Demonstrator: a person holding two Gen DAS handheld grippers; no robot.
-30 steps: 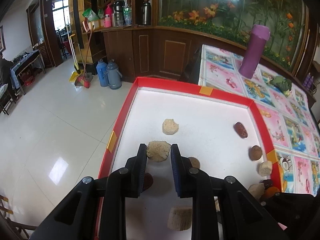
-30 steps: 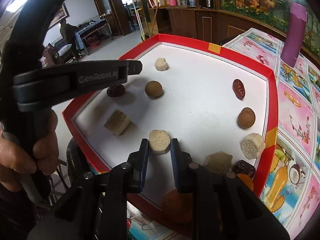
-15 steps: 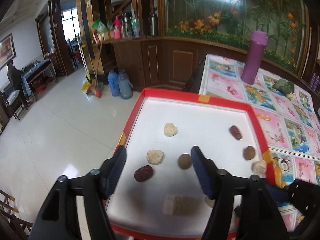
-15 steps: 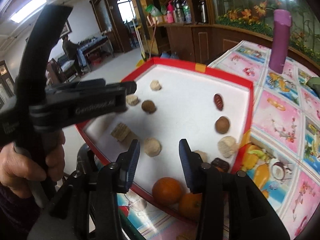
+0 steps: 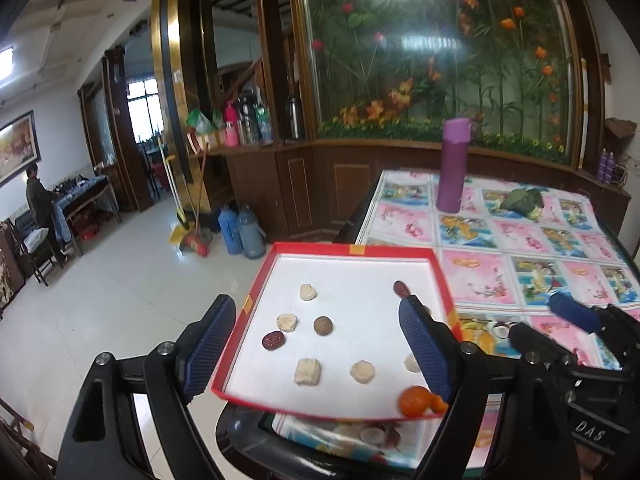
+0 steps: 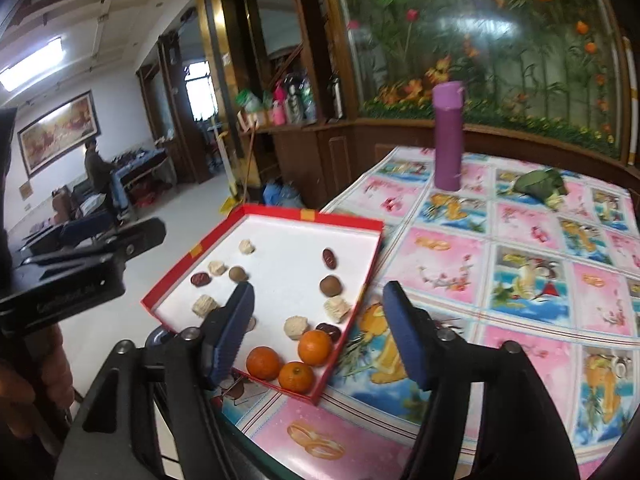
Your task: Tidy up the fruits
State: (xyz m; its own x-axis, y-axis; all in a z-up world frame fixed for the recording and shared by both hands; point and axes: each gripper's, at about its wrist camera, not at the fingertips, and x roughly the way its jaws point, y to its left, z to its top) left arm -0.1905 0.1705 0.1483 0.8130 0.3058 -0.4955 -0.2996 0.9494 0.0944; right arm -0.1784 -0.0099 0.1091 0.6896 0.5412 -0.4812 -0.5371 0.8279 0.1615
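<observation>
A large room with pale tiled floor, dark wood cabinets and a flower mural behind glass; in front, a table (image 6: 520, 256) under a pink and blue pictured cloth.

At the table's near left corner, partly jutting past the edge: a shallow red tray (image 6: 348, 220) with a white floor. Inside the tray, at its near right corner: three oranges (image 6: 296, 376) huddled together, touching or almost so. Just beyond the oranges: a dark red date (image 6: 329, 331) and a pale round piece (image 6: 296, 326). Farther in along the tray's right wall: a pale ridged piece (image 6: 337, 308), a round brown fruit (image 6: 331, 286), another dark red date (image 6: 329, 259). Toward the tray's left side: a brown ball (image 5: 323, 325), a dark date (image 5: 273, 340), several pale lumps (image 5: 287, 322), all lying apart on the white floor.

Above the tray's near edge: left tool (image 5: 318, 346), blue-padded fingers spread wide, nothing held. Above the tray's near right corner and the cloth beside it: right tool (image 6: 320, 334), likewise wide apart and empty.

Well beyond the tray, on the table's far side: an upright purple bottle (image 6: 448, 136) and, right of it, a green bundle (image 6: 540, 186). Left of the tray, across the floor: a person (image 5: 38, 200) standing at a cluttered side table.
</observation>
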